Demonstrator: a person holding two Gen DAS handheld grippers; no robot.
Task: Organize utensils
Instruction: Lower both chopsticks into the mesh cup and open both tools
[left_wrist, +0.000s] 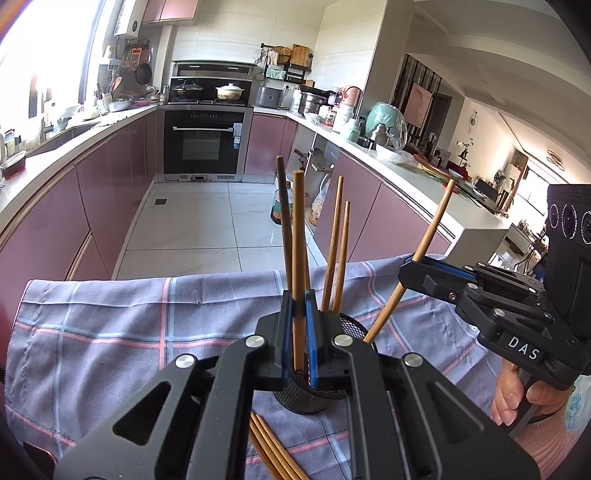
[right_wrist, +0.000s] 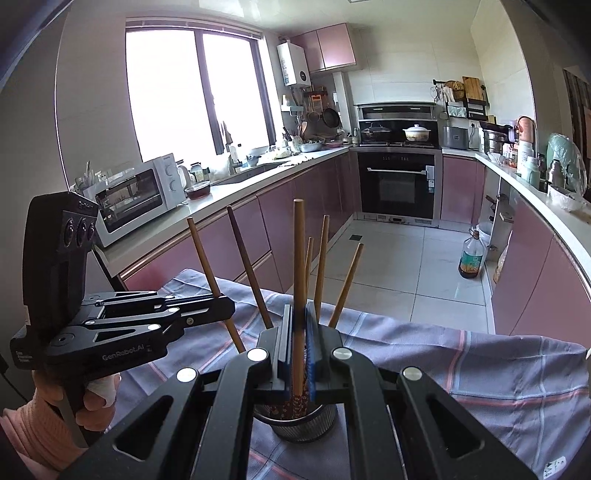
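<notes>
- The left gripper (left_wrist: 298, 325) is closed tight on a light wooden chopstick (left_wrist: 297, 236), which stands nearly upright at the centre of the left wrist view with its lower end already inside the black mesh holder (left_wrist: 306, 400).
- The right gripper (right_wrist: 298, 332) is likewise clamped on its own chopstick (right_wrist: 298, 258), upright at the centre of the right wrist view, its patterned lower end inside the same holder (right_wrist: 295, 424).
- In the left wrist view that right-held chopstick (left_wrist: 428, 240) leans toward the upper right, so it is probably tilted more than its own camera suggests.
- Several chopsticks already stand in the holder, among them a dark one (left_wrist: 284, 206) just beside the left-held stick.
- More loose chopsticks (left_wrist: 271, 450) lie on the checked cloth (left_wrist: 110, 332) at the bottom centre of the left wrist view, near the holder's base.
- Judgement: both sticks are at the release stage. Lower each until its tip seems seated, then open the jaws only slightly and lift straight up.
- Release one side at a time; the holder looks light, and two sideways pulls could tip it.
- Keep the fingers away from neighbouring sticks when withdrawing, since they lean loosely.
</notes>
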